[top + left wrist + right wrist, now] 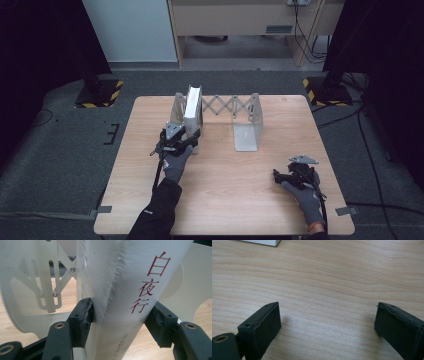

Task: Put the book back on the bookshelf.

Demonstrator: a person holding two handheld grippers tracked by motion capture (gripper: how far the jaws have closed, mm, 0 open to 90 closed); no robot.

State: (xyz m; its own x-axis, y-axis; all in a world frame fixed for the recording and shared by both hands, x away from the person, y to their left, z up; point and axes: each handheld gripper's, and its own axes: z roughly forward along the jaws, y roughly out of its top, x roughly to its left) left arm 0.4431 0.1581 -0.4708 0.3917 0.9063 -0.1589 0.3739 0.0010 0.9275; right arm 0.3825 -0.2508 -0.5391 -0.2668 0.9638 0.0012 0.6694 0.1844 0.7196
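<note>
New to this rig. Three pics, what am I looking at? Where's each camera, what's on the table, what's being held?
There is no robot arm here: a person in grey gloves holds a two-jaw gripper in each hand. The high view comes from a fixed camera above the wooden table, looking down. The other two come from cameras riding on the grippers, looking along their black fingers.

On the table stands a pale metal expandable book rack, with a white book upright at its left end.

The left gripper is at the book; in its own view the fingers press both sides of the spine, which has red characters printed on it.

The right gripper rests on the table near the front right, fingers spread wide over bare wood, holding nothing.
</note>
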